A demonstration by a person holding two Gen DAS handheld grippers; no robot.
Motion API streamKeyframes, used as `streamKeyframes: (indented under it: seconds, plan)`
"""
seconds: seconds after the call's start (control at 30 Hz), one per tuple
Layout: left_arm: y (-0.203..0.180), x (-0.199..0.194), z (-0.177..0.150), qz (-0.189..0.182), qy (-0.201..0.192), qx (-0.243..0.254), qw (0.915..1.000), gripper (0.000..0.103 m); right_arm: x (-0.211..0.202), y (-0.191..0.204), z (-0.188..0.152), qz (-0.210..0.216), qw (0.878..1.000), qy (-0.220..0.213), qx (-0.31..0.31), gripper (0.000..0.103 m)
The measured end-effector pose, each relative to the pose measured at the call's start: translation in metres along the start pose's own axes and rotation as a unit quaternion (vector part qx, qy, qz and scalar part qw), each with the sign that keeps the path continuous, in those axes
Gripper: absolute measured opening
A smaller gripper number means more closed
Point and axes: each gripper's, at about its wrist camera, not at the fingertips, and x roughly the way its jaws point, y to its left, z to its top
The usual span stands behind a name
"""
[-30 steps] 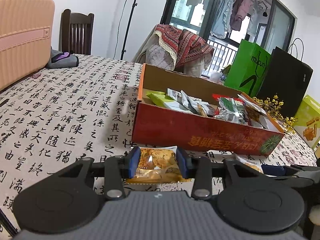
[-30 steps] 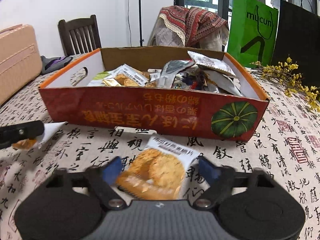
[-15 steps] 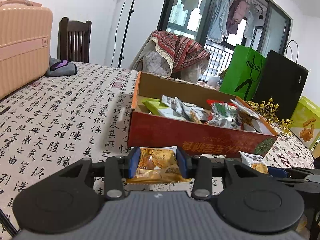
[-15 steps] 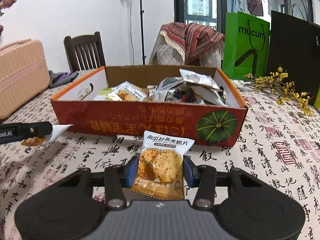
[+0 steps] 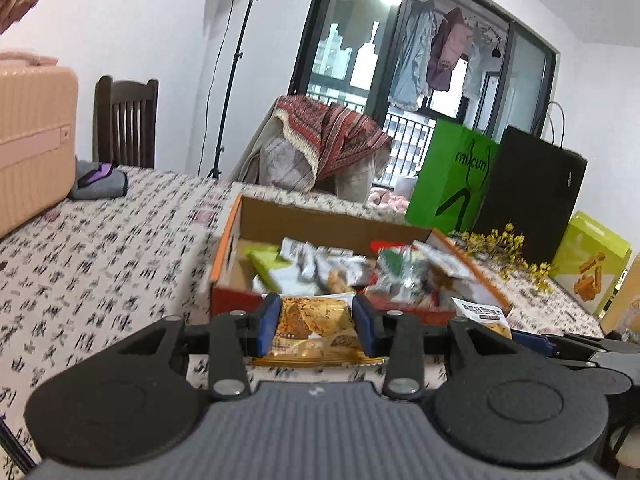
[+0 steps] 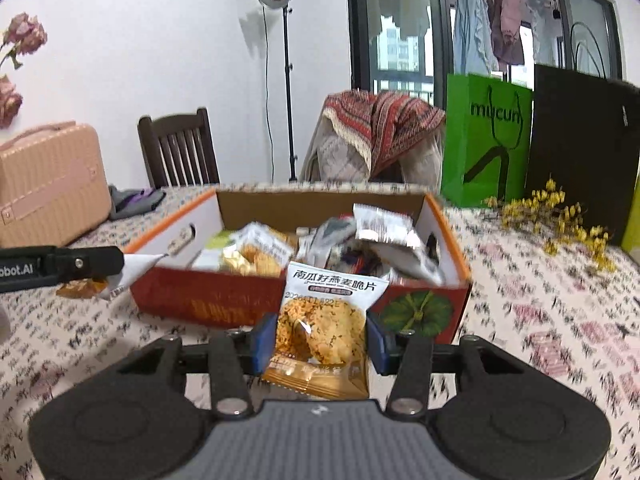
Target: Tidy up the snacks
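Note:
An open red and orange cardboard box (image 5: 236, 300) (image 6: 208, 304) holding several snack packets stands on the table. My left gripper (image 5: 316, 322) is shut on a golden snack packet (image 5: 314, 328), lifted just in front of the box's near wall. My right gripper (image 6: 318, 338) is shut on a white and orange oat-crisp packet (image 6: 324, 320), held upright before the box. In the right wrist view the left gripper's finger (image 6: 72, 266) and its packet (image 6: 84, 288) show at the left. In the left wrist view the right gripper's packet (image 5: 482, 316) shows at the right.
The table wears a cloth printed with black characters (image 5: 100, 264). A pink suitcase (image 5: 32, 148) and a grey bundle (image 5: 100, 180) lie at the left. Green (image 6: 486, 140) and black (image 6: 580, 148) paper bags, yellow flowers (image 6: 560, 216) and a lime box (image 5: 592, 268) stand at the right.
The right gripper closed on the oat-crisp packet that lay flat on the cloth and lifted it. Both grippers rose with their packets, so more of the box's inside shows.

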Motion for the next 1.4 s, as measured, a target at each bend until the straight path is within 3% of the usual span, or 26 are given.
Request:
streamKeyframes:
  seconds: [0.33,0.57,0.7,0.93,0.97,1.0,1.03,1.07,1.1,1.13,1.2,1.4]
  plan:
    - [-0.024,0.028,0.045,-0.009,-0.023,-0.007,0.9997,0.041,0.018,-0.008,0.054,-0.002,0.999,-0.045,0.006,0.046]
    - [-0.029,0.082,0.069,0.016,-0.018,-0.011,0.9997,0.041,0.066,-0.016,0.086,-0.012,0.999,-0.048,0.02,0.046]
    - [-0.022,0.114,0.064,0.028,-0.008,-0.02,0.9994,0.041,0.095,-0.024,0.082,-0.013,0.998,-0.044,0.032,0.046]
    - [-0.007,0.146,0.042,0.051,0.006,-0.003,0.9987,0.041,0.111,-0.03,0.062,-0.01,0.998,-0.052,0.016,0.048]
    - [-0.006,0.145,0.042,0.052,0.003,-0.005,0.9986,0.043,0.11,-0.029,0.061,-0.009,0.999,-0.052,0.013,0.05]
    - [-0.005,0.142,0.042,0.053,-0.004,-0.005,0.9986,0.052,0.11,-0.028,0.06,-0.01,0.999,-0.052,0.012,0.052]
    - [-0.006,0.139,0.043,0.054,-0.012,-0.004,0.9985,0.06,0.111,-0.028,0.059,-0.009,0.999,-0.049,0.012,0.063]
    - [-0.006,0.135,0.042,0.058,-0.023,-0.004,0.9981,0.081,0.111,-0.029,0.058,-0.009,0.999,-0.047,0.013,0.079]
    - [-0.007,0.13,0.042,0.062,-0.039,-0.004,0.9973,0.099,0.111,-0.031,0.058,-0.011,0.999,-0.047,0.016,0.087]
    - [-0.008,0.125,0.041,0.068,-0.055,-0.005,0.9961,0.103,0.111,-0.033,0.057,-0.011,0.999,-0.049,0.02,0.099]
    - [-0.008,0.116,0.04,0.08,-0.085,-0.011,0.9931,0.103,0.109,-0.036,0.057,-0.004,0.998,-0.052,0.031,0.103]
    - [-0.009,0.112,0.044,0.077,-0.082,-0.011,0.9936,0.103,0.108,-0.039,0.056,-0.006,0.998,-0.057,0.04,0.103]
